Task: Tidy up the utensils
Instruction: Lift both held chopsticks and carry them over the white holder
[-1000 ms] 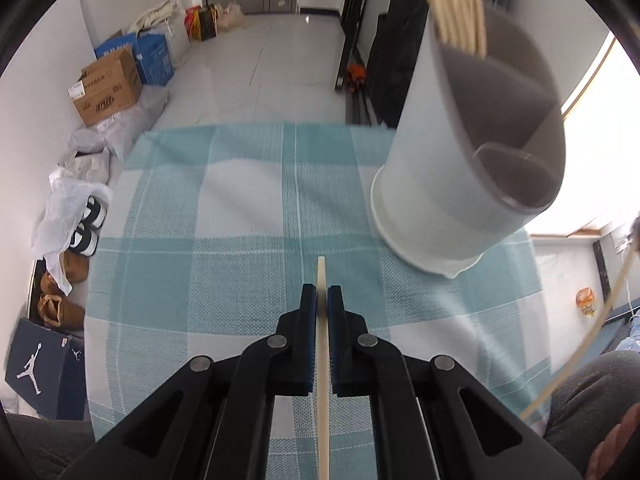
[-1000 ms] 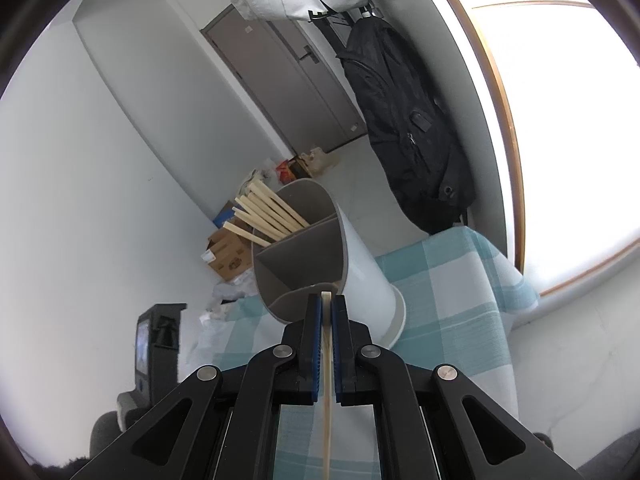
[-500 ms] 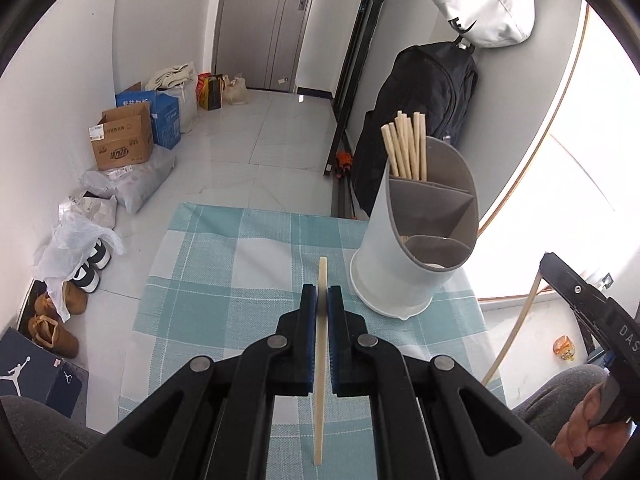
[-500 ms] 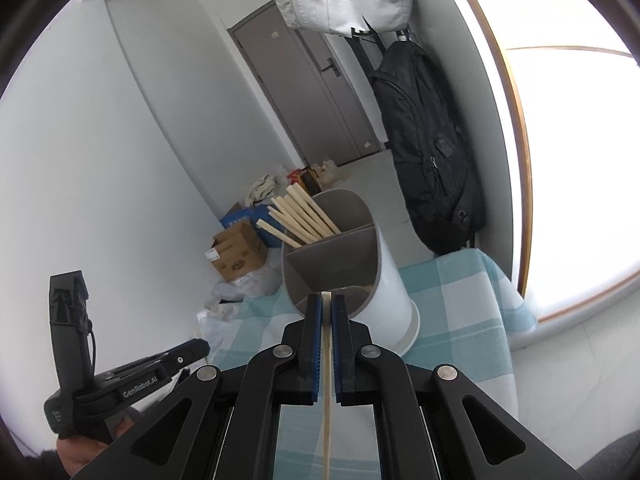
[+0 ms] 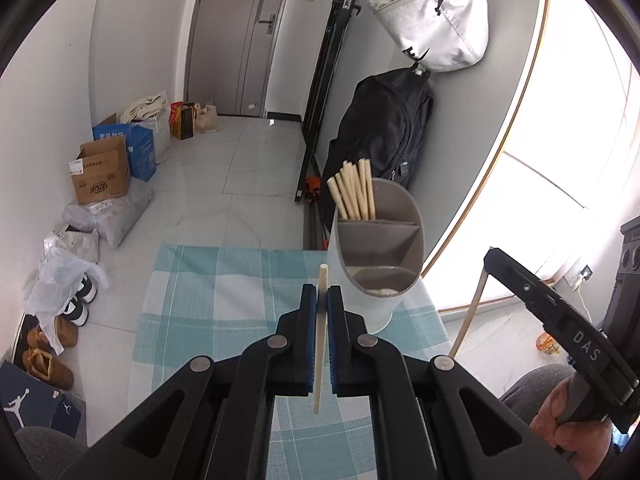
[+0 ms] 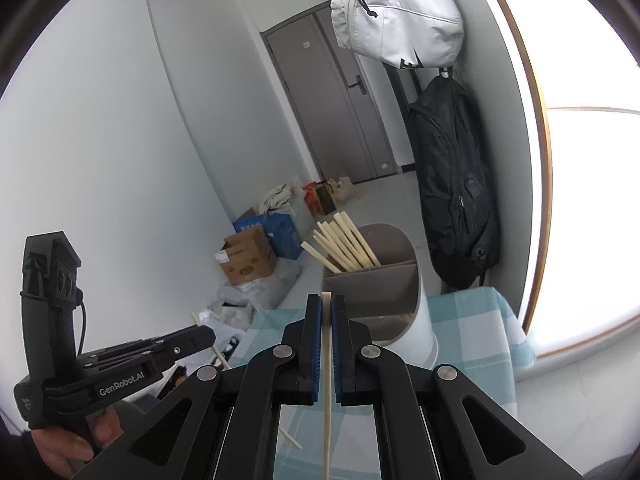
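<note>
The tiled floor (image 5: 240,184) lies open beyond the far edge of the checked tablecloth (image 5: 192,300), boxes (image 5: 102,176) along the wall; the white holder (image 5: 376,264) stands at its far right corner (chopsticks (image 5: 354,196) in the back compartment). The left gripper (image 5: 321,300) is clamped on one chopstick (image 5: 319,360); the right gripper (image 6: 327,312) pinches another chopstick (image 6: 327,400).
</note>
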The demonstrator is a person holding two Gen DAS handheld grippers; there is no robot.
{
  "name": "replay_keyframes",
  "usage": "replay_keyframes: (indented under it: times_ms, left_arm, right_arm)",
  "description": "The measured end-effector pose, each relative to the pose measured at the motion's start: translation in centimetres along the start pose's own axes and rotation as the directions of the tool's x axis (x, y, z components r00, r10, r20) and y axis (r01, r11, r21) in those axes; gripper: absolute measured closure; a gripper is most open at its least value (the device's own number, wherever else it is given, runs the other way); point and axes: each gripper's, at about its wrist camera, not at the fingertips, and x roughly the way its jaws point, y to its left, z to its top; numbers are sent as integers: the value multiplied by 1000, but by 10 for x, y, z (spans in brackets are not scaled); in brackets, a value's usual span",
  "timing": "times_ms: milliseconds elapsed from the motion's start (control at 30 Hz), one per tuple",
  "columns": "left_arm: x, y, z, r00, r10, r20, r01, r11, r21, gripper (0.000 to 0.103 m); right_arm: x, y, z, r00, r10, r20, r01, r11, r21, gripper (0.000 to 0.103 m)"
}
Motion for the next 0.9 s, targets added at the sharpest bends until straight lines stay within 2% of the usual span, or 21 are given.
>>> replay_keyframes:
  times_ms: [133,433,900]
  left_arm:
    - [-10,-6,14,999,-29,20,29,1000,3,102]
    - [-22,-18,52,999,-31,37,33,999,-37,102]
    - [-12,-38,130,989,-104,104,111,992,-67,102]
  right_arm:
    - [-5,6,19,1000,5,27,-4,1000,-25,99]
    - [-13,16,91,994,33,108,-24,996,-89,99]
    - [22,5,167,990,36,139,-19,993,-118,99]
